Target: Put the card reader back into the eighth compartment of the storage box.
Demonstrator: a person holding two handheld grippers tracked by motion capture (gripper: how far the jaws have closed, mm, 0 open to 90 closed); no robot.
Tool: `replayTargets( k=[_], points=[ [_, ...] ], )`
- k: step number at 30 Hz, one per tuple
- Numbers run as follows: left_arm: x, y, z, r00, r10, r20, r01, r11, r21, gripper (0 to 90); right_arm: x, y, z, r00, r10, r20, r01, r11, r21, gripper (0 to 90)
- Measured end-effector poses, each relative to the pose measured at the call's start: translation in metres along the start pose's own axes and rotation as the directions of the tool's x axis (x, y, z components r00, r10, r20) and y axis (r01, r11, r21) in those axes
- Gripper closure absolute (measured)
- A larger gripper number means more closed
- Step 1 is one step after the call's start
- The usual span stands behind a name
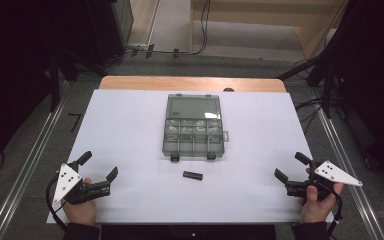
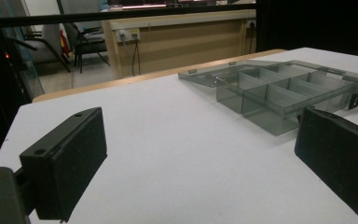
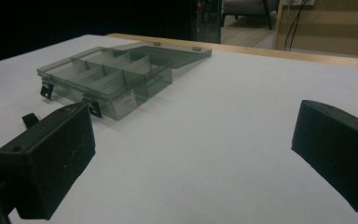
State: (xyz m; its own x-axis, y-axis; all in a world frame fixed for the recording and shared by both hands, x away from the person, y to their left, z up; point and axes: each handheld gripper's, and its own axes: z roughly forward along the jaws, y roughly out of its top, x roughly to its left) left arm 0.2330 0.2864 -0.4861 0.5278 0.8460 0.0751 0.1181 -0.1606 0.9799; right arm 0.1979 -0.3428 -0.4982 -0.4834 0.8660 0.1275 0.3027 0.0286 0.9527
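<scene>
**Both jaws wide, the small black piece waiting in front of the box**

I take the compartment box (image 1: 194,127) as my landmark. It is a clear grey organiser that lies open at the middle of the white tabletop (image 1: 125,130), its lid folded flat on the far side and its two black latches pointing back at me. The compartments seem to hold small pale bits (too small for me to name).

My left gripper (image 1: 99,171) rests well to the near left of the box, jaws spread wide with nothing between them; in the left gripper view only bare tabletop lies between my two black pads. My right gripper (image 1: 291,167) sits well to the near right of the box, jaws just as wide and just as empty.

The small black piece (image 1: 192,175) lies flat on the tabletop just in front of the box's latched edge, apart from it and between my two grippers, a little nearer the left one.

My worry is that the piece is low and slim. If I come down at a slant, one jaw could nudge it and skid it across the smooth tabletop, perhaps under the box's front lip. Closing too high would pinch air. A careless reach could also knock a latch and shift the whole box.
</scene>
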Motion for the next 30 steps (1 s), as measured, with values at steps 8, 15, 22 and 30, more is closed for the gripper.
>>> replayTargets(
  k=[8, 15, 22, 30],
  points=[
    [-0.001, 0.000, 0.000, 1.0000, 0.002, 0.000, -0.002, 1.0000, 0.001, 2.3, 0.024, 0.021, 0.018, 0.9960, -0.077, -0.044, 0.080, 0.995, 0.052, 0.0],
    [-0.001, 0.000, 0.000, 1.0000, 0.006, 0.000, -0.006, 1.0000, 0.003, 2.3, 0.039, 0.039, 0.031, 0.9897, -0.102, -0.100, 0.108, 0.993, 0.054, 0.0],
    [-0.001, 0.000, 0.000, 1.0000, 0.008, 0.000, -0.008, 1.0000, 0.003, 2.3, 0.048, 0.052, 0.045, 0.9822, -0.120, -0.145, 0.130, 0.989, 0.066, 0.0],
    [-0.001, 0.000, 0.000, 1.0000, 0.007, 0.002, -0.007, 1.0000, 0.004, 2.3, 0.062, 0.062, 0.064, 0.9683, -0.148, -0.201, 0.170, 0.981, 0.097, 0.0]
  ],
)
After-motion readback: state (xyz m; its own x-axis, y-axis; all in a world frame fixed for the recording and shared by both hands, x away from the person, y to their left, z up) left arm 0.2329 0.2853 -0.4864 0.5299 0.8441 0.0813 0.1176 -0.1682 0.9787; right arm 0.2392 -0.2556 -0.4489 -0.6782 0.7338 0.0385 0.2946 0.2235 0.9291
